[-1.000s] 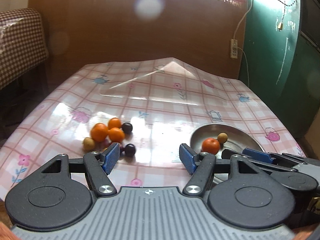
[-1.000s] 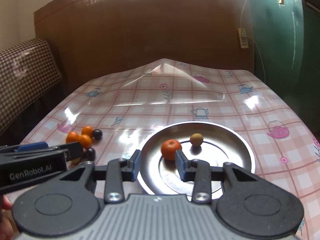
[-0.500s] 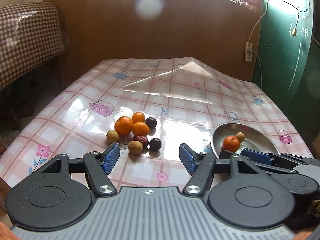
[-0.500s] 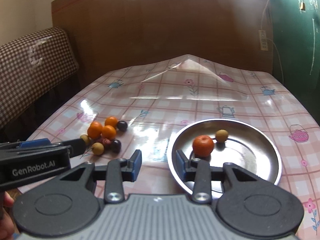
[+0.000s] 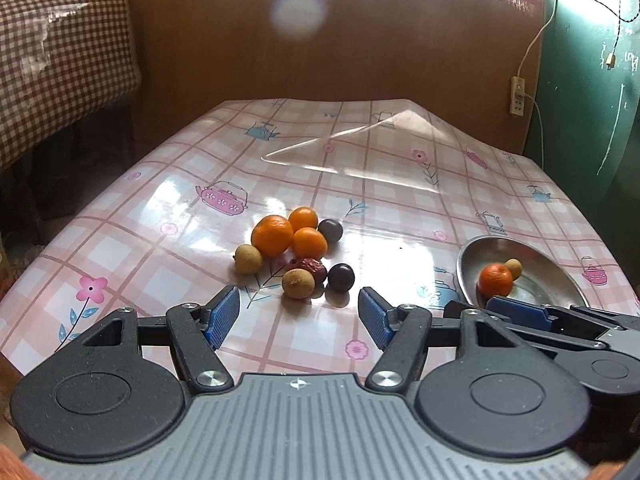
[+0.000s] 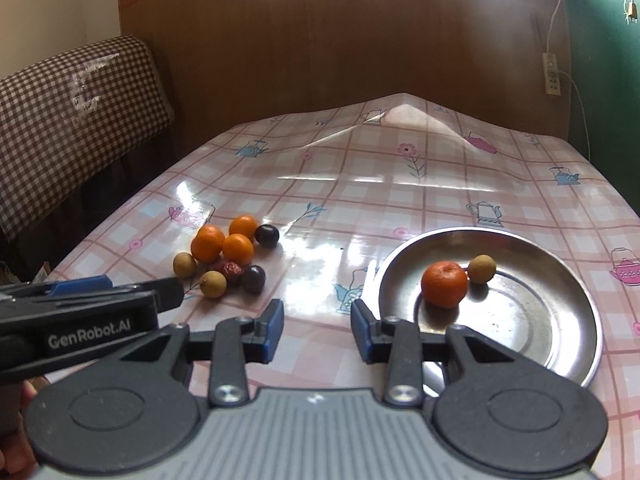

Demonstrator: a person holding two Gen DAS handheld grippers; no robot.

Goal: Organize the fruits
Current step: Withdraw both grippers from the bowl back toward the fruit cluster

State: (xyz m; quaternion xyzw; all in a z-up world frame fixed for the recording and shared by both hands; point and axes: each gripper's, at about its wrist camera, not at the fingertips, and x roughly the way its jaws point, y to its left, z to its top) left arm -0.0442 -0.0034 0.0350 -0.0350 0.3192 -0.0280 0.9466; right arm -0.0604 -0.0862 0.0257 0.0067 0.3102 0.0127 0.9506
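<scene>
Tablecloth [image 5: 400,208] glare; plate [image 5: 560,280] partly hidden.

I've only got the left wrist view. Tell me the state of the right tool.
Observer: The right tool is open and holds nothing.
Operator: Now report how much room the plate has. My view cuts it off.
Observer: The plate holds just an orange and a longan, both in its far left part. The rest is bare.
Operator: Give me the tool's position against it.
Observer: It points past the plate's near-left rim. I cannot tell its height above the table.
</scene>
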